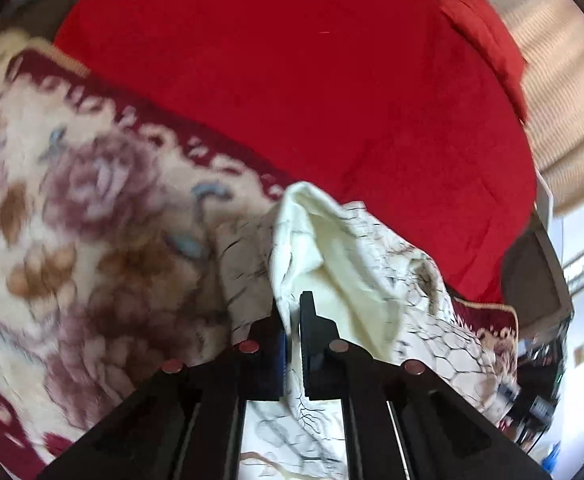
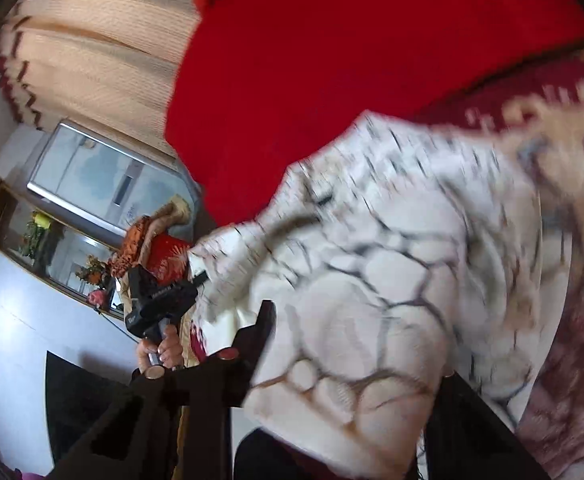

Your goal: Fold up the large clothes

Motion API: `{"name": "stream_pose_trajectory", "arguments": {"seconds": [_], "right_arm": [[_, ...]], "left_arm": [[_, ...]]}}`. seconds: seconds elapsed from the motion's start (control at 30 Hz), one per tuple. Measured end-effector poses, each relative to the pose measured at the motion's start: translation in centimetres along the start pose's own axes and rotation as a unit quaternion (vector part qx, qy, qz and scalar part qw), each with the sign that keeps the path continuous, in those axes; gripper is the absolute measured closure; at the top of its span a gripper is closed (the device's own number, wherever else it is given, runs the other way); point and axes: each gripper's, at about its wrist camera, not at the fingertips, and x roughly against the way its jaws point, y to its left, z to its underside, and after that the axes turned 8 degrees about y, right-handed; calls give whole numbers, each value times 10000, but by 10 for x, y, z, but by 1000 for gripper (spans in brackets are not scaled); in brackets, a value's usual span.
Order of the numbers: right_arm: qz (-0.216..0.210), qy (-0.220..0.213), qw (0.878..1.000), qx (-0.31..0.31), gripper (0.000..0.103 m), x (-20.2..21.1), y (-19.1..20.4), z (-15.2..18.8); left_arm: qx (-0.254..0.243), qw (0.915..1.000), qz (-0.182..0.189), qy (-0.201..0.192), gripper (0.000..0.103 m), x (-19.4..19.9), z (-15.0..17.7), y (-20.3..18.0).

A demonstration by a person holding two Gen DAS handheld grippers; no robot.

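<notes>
Draping over the right gripper (image 2: 332,360), a white garment (image 2: 376,280) w/ a dark crackle print hides most of the tool in the right wrist view: only one black finger (image 2: 264,320) pokes out at the cloth's left edge, the other is buried, so can't tell how the jaws stand or whether they grip. Blur smears the print and the floral blanket (image 2: 572,320) at far right. In the left wrist view the left gripper (image 1: 292,320) has its jaws nearly together, pinching a cream fold of the garment (image 1: 332,248), which rises between the fingers (image 1: 310,312) and spills to the right over the blanket (image 1: 72,220); its lower part is cut off by the gripper body. Behind both lies a red cover (image 1: 292,80), w/ beige curtain (image 1: 552,80) beyond. From the right wrist view the left gripper (image 2: 160,300) shows small, held by a hand (image 2: 164,350), touching the garment's far corner. A fridge-like cabinet (image 2: 92,172) stands behind; contents can't be made out.
</notes>
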Motion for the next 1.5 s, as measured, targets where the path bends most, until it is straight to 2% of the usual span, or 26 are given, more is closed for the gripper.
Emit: {"name": "stream_pose_trajectory", "arguments": {"seconds": [0.13, 0.23, 0.3, 0.37, 0.47, 0.5, 0.53, 0.57, 0.6, 0.67, 0.73, 0.8, 0.83, 0.87, 0.93, 1.0, 1.03, 1.07, 1.13, 1.17, 1.2, 1.23, 1.27, 1.37, 1.5], "right_arm": [[-50, -373, 9992, 93, 78, 17, 5, -36], [-168, -721, 9970, -218, 78, 23, -13, -71], [-60, -1039, 9934, -485, 78, 26, -32, -95], [-41, -1369, 9833, -1199, 78, 28, -71, -115], [-248, -1614, 9592, -2306, 74, 30, -130, -123], [-305, -1761, 9522, -2478, 69, 36, -142, -120], [-381, -1930, 9468, -2545, 42, 43, -149, -114], [-397, -2052, 9440, -2554, 23, 51, -151, -108], [-324, -2302, 9398, -2504, 5, 64, -149, -97], [-223, -2645, 9405, -2119, 5, 83, -136, -83], [-5, -2535, 9511, -1762, 6, 92, -115, -76], [147, -2318, 9647, -1245, 7, 92, -81, -67], [354, -2215, 9693, -1008, 8, 90, -66, -63], [637, -2046, 9746, -651, 10, 84, -46, -58], [961, -1665, 9813, -103, 22, 67, -18, -46], [1101, -1214, 9862, 245, 30, 43, 2, -30], [1186, -1054, 9868, 318, 35, 36, 0, -19], [1391, -877, 9857, 364, 36, 23, 3, -11], [1809, -684, 9807, 302, 37, 6, -4, 2], [2122, -601, 9752, 190, 38, 0, -16, 7], [2491, -465, 9673, 29, 44, -10, -31, 10], [2585, -383, 9652, -59, 59, -15, -41, 8], [2685, -346, 9626, -125, 65, -17, -50, 10], [2622, -537, 9635, -75, 66, 0, -44, 16], [2109, -1047, 9719, 17, 66, 29, -28, 32]], "left_arm": [[-179, 9998, 104, 63, 99, 2, -24, -22], [12, 9997, 250, 29, 99, -7, -55, -24], [417, 9985, 361, 12, 99, -19, -80, -14], [878, 9950, 478, 78, 99, -34, -97, 1], [1287, 9911, 330, -11, 97, -52, -110, 20], [1376, 9896, 400, -119, 92, -51, -108, 26], [1421, 9885, 479, -209, 77, -49, -104, 30], [1438, 9878, 523, -284, 65, -45, -98, 31], [1404, 9878, 536, -410, 46, -39, -91, 31], [1152, 9907, 307, -655, 43, -24, -73, 25], [784, 9948, 173, -619, 43, -15, -57, 13], [336, 9981, 74, -508, 43, -9, -35, -6], [83, 9990, -16, -448, 43, -7, -22, -15], [-317, 9984, -259, -396, 43, -5, -4, -31], [-632, 9958, -538, -379, 43, -4, 19, -46], [-726, 9953, -597, -235, 43, -9, 41, -51], [-751, 9945, -716, -150, 43, -12, 47, -54], [-785, 9919, -994, -64, 43, -17, 54, -54], [-836, 9829, -1642, 62, 43, -27, 64, -54], [-873, 9755, -2012, 176, 43, -38, 67, -48], [-869, 9716, -2181, 306, 43, -46, 69, -43], [-799, 9682, -2319, 499, 43, -55, 71, -36], [-761, 9680, -2330, 529, 43, -57, 72, -34], [-793, 9668, -2391, 437, 44, -46, 75, -41], [-769, 9742, -2114, 211, 44, -23, 81, -54]]}}
